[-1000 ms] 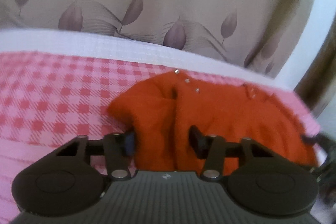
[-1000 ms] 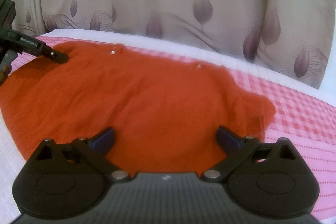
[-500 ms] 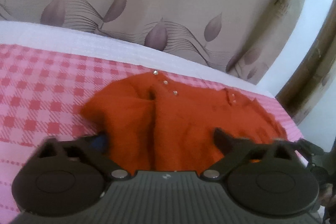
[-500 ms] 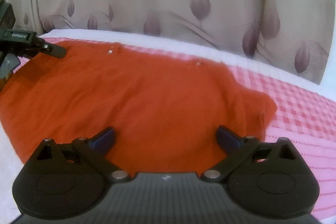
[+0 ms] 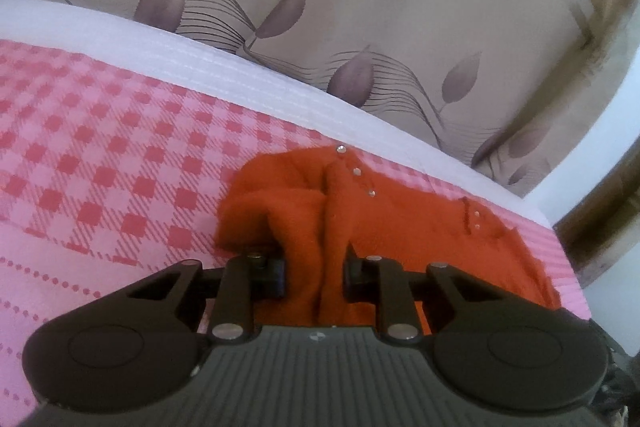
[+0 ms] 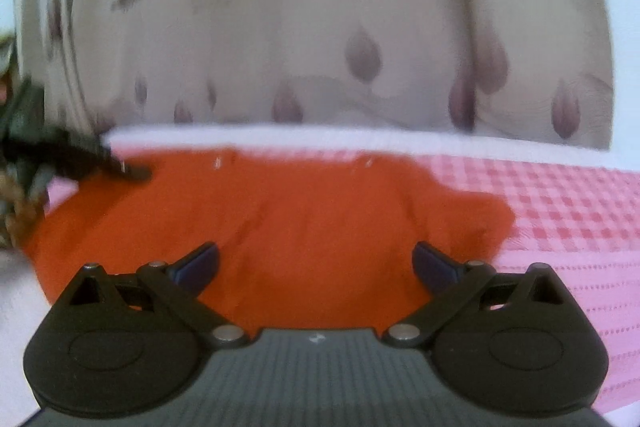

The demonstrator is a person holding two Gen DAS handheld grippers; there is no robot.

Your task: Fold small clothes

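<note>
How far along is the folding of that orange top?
Barely begun. The orange top lies mostly spread out on the pink checked cloth, with no finished fold to see. In hand: the left tool is closing on a bunched fold of fabric at one side. The right tool hangs open over the top, gripping nothing. Left to do: carry that side over, fold the rest, and tidy it.

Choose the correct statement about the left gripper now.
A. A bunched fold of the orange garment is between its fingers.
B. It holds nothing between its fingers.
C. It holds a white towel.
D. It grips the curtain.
A: the left gripper is closing on a raised fold of the orange garment.
</note>
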